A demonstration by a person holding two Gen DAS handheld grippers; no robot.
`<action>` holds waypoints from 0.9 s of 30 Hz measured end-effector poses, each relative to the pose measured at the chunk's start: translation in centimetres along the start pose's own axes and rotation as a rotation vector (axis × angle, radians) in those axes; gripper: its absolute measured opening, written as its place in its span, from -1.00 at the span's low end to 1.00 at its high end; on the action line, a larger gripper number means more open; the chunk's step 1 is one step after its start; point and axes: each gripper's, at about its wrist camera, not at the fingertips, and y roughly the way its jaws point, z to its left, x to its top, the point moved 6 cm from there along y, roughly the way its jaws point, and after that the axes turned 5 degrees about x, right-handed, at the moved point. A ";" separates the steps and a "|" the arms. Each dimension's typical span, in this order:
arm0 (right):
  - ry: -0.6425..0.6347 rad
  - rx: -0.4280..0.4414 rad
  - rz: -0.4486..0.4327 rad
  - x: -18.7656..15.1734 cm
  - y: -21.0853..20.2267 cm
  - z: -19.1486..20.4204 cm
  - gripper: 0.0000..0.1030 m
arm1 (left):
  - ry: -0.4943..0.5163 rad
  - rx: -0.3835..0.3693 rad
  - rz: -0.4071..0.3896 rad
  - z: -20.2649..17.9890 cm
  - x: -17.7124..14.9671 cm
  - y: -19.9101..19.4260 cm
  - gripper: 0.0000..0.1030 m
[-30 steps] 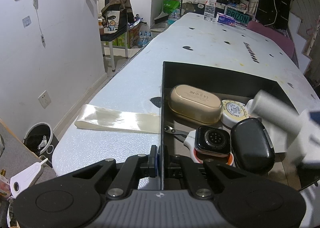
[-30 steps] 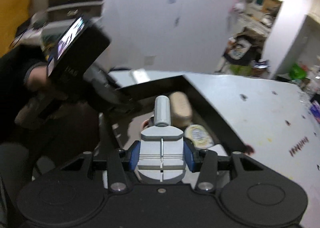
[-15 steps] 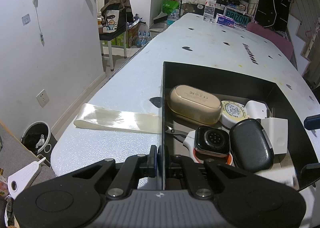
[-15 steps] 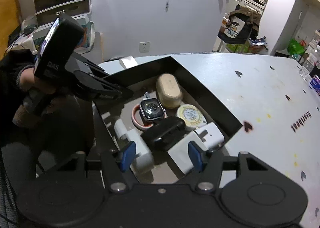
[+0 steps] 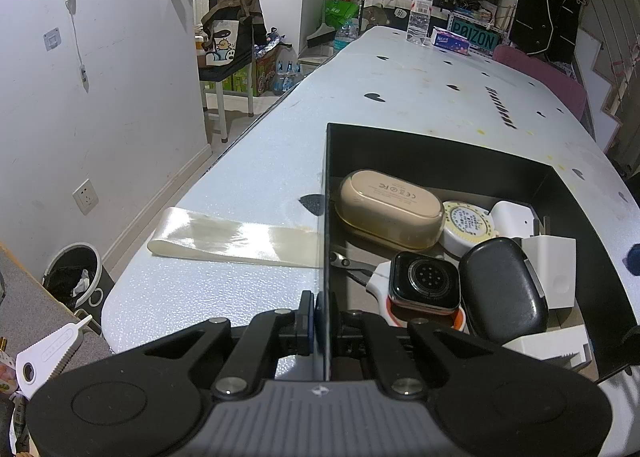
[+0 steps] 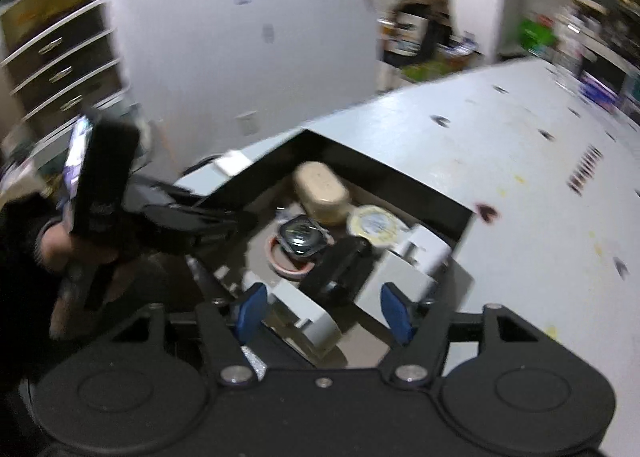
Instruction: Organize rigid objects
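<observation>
- My left gripper (image 5: 320, 317) is clamped on the near-left wall of the black box (image 5: 440, 155), the thin wall edge pinched between its blue pads.
- My right gripper (image 6: 324, 311) hangs above the box's near end, jaws spread wide with nothing between them; this view is motion-blurred.
- The box sits at the near end of the white table (image 5: 420, 89), its long axis running away from me along the table.
- Inside, the beige case (image 5: 390, 209) lies at the far left, long axis across the box, slightly angled.
- The round tin (image 5: 468, 227) sits just right of it, touching.
- The watch (image 5: 424, 283) lies face-down in front, on its orange strap.
- The black case (image 5: 502, 289) leans beside the watch, long axis pointing away from me.
- A white charger (image 5: 550, 271) stands right of the black case, a second white adapter (image 5: 514, 217) behind it.
- Clippers (image 5: 352, 267) poke out by the left wall.
- A white block (image 6: 304, 313) lies directly under my right gripper.
- Outside, a cream ribbon (image 5: 234, 237) lies flat on the table, its end touching the box's left wall.
</observation>
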 end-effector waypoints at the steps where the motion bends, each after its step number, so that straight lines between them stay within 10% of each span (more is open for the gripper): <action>1: 0.021 -0.010 -0.003 -0.2 -0.1 -0.1 0.26 | 0.000 0.000 0.000 0.0 0.0 0.0 -0.91; 27: 0.465 -0.209 -0.165 -4.9 -2.8 -0.1 0.62 | 0.003 0.003 0.000 0.1 0.0 0.0 -0.92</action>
